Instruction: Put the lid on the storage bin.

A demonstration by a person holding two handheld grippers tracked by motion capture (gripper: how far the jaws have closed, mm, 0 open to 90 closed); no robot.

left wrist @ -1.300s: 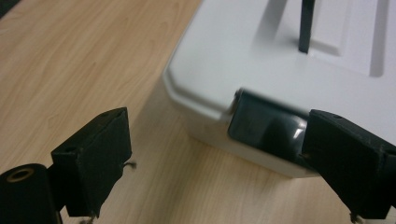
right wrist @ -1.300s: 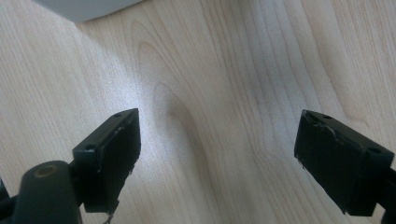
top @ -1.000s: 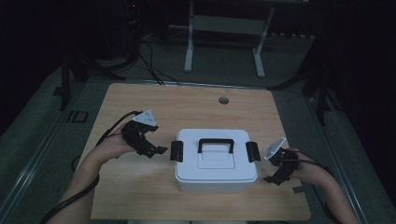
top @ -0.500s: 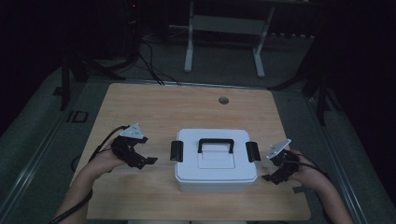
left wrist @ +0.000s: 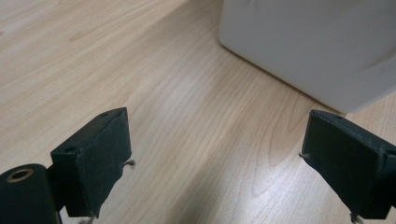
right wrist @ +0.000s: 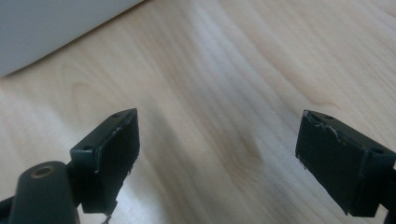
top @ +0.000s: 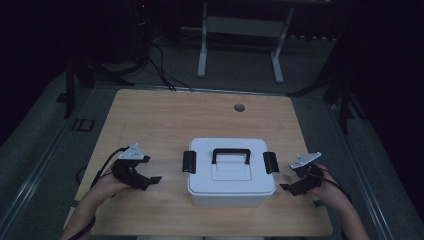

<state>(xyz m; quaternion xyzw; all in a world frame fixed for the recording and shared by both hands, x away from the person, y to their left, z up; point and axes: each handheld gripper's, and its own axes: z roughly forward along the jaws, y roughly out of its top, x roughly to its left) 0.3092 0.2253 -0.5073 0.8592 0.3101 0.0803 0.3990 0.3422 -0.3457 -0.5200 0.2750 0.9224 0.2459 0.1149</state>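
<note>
White lidded box [top: 231, 172] centred on wooden table [top: 165, 115]; left gripper [top: 150, 180] and right gripper [top: 286, 187] flanking, jaws spread, empty.

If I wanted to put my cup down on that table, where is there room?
The far half of the table, between the white box and the small round hole, lies bare. Beside the box it is crowded: the left hand-held gripper and the right hand-held gripper flank it.

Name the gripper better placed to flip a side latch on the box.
Right, narrowly. The right gripper sits closer to its black latch than the left gripper does to its own; both are open.
</note>
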